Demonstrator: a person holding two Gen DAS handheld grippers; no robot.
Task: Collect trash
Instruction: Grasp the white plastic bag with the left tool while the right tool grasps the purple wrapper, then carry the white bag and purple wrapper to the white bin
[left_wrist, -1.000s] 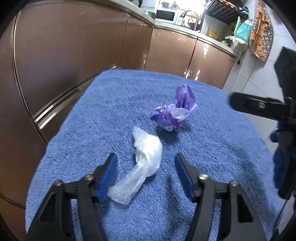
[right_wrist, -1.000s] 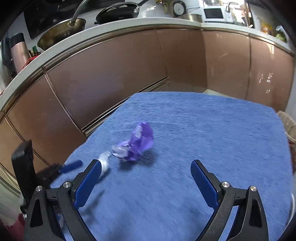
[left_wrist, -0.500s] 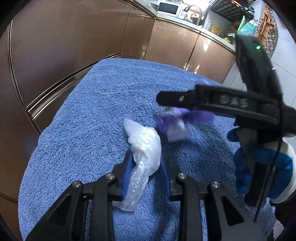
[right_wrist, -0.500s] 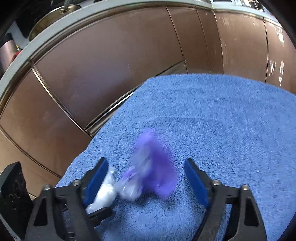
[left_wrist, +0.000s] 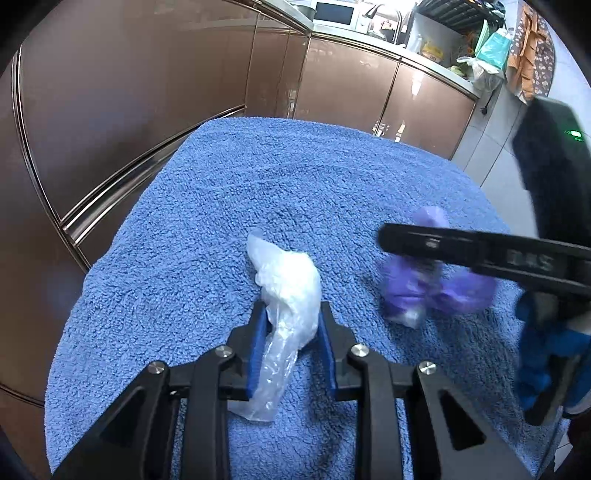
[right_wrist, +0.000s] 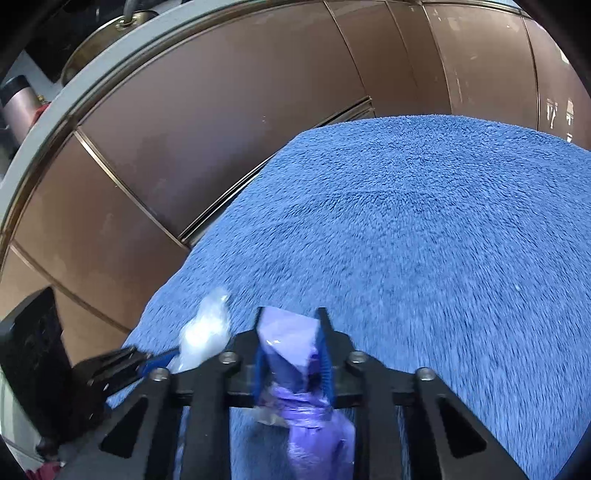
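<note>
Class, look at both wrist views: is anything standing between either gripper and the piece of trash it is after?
Nothing visible does. The left gripper is already shut on the crumpled clear plastic bag, and the right gripper on the crumpled purple plastic wrapper, both over the blue terry towel.

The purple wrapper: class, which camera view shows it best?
The right wrist view: the purple wrapper sits sharp and close between the right gripper fingers. In the left wrist view it is blurred, partly hidden behind that gripper.
</note>
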